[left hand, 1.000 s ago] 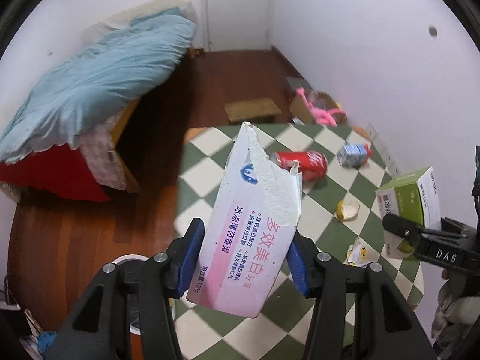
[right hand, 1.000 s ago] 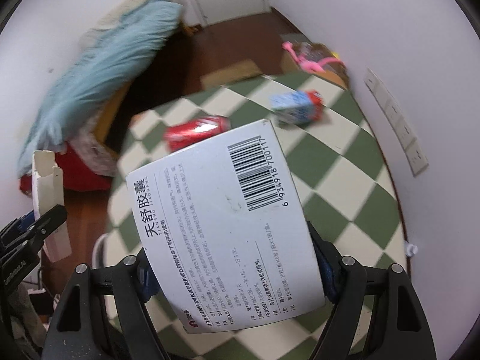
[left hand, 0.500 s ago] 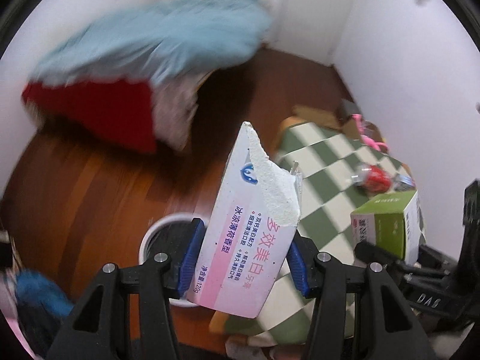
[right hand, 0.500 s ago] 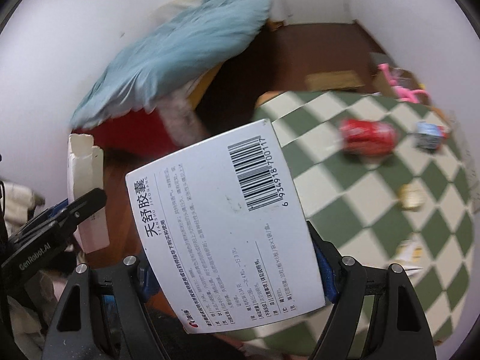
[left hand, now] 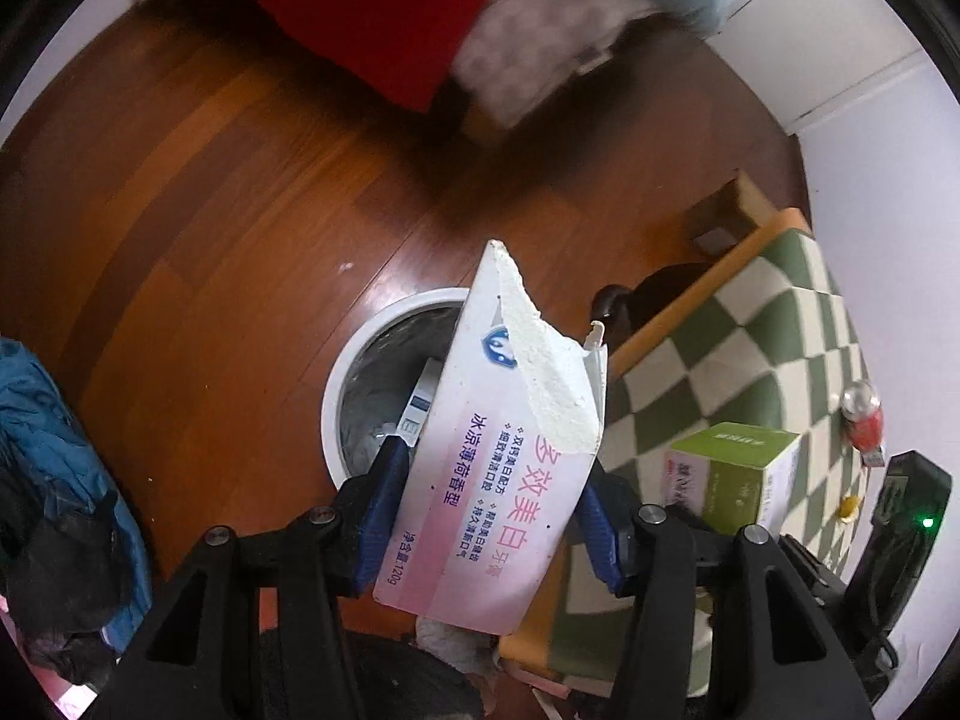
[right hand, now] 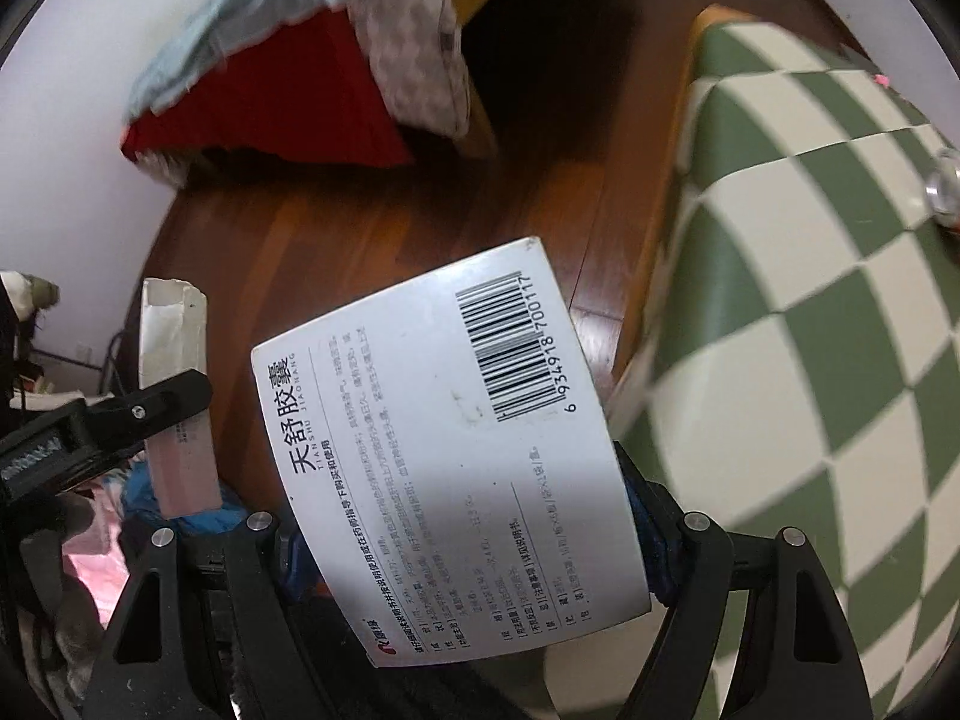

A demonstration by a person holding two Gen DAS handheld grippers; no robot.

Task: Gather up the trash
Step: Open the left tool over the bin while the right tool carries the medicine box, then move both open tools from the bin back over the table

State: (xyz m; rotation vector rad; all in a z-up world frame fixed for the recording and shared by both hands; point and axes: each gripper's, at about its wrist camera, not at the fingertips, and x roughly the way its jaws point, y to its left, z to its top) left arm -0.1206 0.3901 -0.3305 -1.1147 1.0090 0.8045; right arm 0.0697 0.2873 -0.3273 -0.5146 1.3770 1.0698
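Note:
A torn pink-and-white toothpaste box (left hand: 510, 480) sits between the blue pads of my left gripper (left hand: 492, 498). The jaws are opening, though the pads still touch the box. It hangs tilted over a white-rimmed trash bin (left hand: 329, 420) on the wooden floor; the bin has a grey liner and a small carton inside. My right gripper (right hand: 465, 534) is shut on a white medicine box with a barcode (right hand: 432, 420), held above the floor beside the table edge. From the left wrist view that box's green side (left hand: 732, 474) shows at right.
A green-and-white checkered table (left hand: 750, 360) stands at right with a red can (left hand: 861, 420) and a yellowish scrap (left hand: 849, 507) on it. A bed with red and light blue bedding (left hand: 360, 12) fills the top. Blue clothing (left hand: 36, 450) lies at left.
Both grippers swung away from the table and down toward the floor. The bin has come under the toothpaste box. Both boxes stay between the jaws.

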